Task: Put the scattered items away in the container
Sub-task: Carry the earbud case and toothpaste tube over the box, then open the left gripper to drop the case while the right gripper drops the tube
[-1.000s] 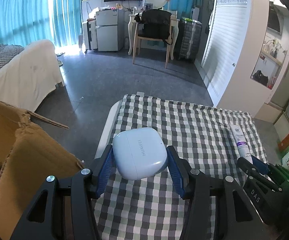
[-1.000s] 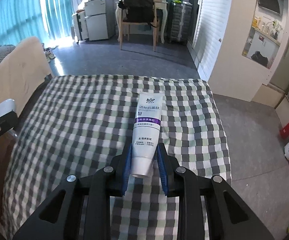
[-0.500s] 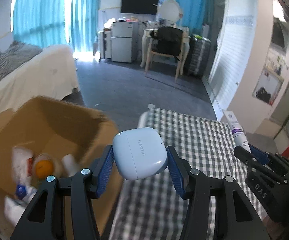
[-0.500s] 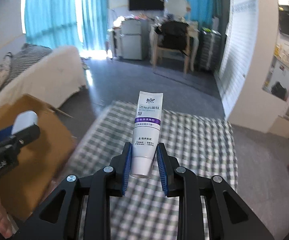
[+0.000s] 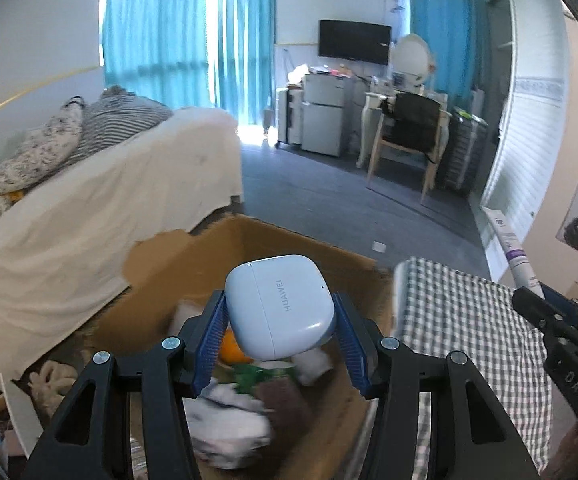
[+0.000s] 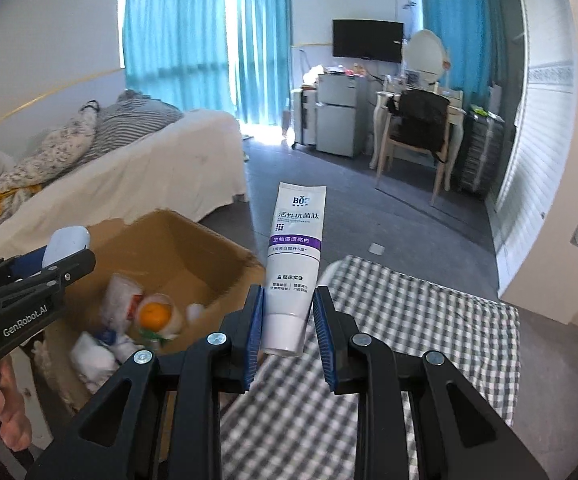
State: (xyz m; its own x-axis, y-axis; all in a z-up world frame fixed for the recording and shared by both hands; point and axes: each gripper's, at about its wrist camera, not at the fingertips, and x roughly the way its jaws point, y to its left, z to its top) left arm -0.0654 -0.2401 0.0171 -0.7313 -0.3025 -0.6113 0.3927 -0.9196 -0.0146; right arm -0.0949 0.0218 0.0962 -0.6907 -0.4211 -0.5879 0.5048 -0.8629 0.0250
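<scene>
- The left hand-held gripper (image 5: 279, 342), clamped on the earbud case (image 5: 280, 306), has swung off the checked counter (image 5: 469, 320) and now hangs over the cardboard box (image 5: 289, 240).
- The right hand-held gripper (image 6: 289, 330) grips the toothpaste tube (image 6: 295, 264), carried up near the box edge.
- Both items look ready to drop in.

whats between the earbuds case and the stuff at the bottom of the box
Nothing but air: in the left wrist view the earbuds case, clamped in the left gripper, hangs over the cardboard box.
</scene>
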